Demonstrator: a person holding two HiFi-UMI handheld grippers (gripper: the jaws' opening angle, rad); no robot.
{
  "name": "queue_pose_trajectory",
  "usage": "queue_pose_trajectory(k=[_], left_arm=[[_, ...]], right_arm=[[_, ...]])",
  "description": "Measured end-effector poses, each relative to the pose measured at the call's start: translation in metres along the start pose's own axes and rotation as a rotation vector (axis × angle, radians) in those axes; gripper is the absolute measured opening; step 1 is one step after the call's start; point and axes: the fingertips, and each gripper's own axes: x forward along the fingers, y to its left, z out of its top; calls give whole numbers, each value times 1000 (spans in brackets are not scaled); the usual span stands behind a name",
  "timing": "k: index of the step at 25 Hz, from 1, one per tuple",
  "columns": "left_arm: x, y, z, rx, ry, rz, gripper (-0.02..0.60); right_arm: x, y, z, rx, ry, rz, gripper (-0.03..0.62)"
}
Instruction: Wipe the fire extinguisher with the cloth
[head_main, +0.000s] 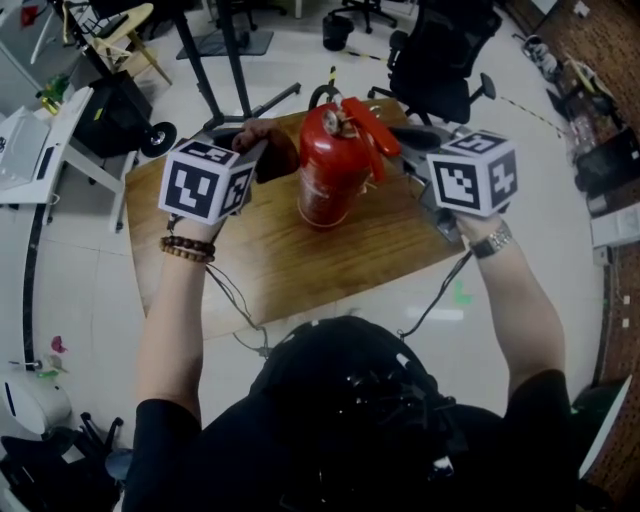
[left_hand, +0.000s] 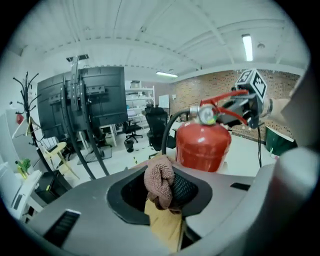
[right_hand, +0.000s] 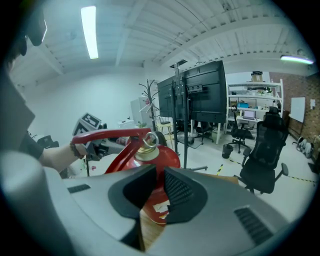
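The red fire extinguisher (head_main: 335, 170) stands upright on the wooden tabletop (head_main: 290, 270), between the two claws. The left claw (left_hand: 165, 197) is clamped on a bunched pinkish-brown cloth (left_hand: 159, 180), held just beside the cylinder's upper part — whether the cloth touches it is unclear. The right claw (right_hand: 159, 187) sits on the opposite side near the handle, jaws slightly apart and pinching nothing — the red body shows through the gap.
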Motion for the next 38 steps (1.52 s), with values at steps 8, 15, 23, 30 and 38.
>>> queue_pose_trajectory(k=[8,15,23,30,38], left_arm=[[-37,-12,86,5,-156,-155,95],[-6,-44,76,3,-107,-282,95],[9,-42,68,20,-90,-280,92],[20,-35,61,121,-23,-181,89],[48,-25,37,194,79,-113,89]], right_arm=[[-1,1,0,12,-3,-8,61],[-1,2,0,18,-1,-21,60],[-1,2,0,22,-4,-38,57],[-2,1,0,30,-6,-52,57],[-2,2,-1,35,-10,-54,57]])
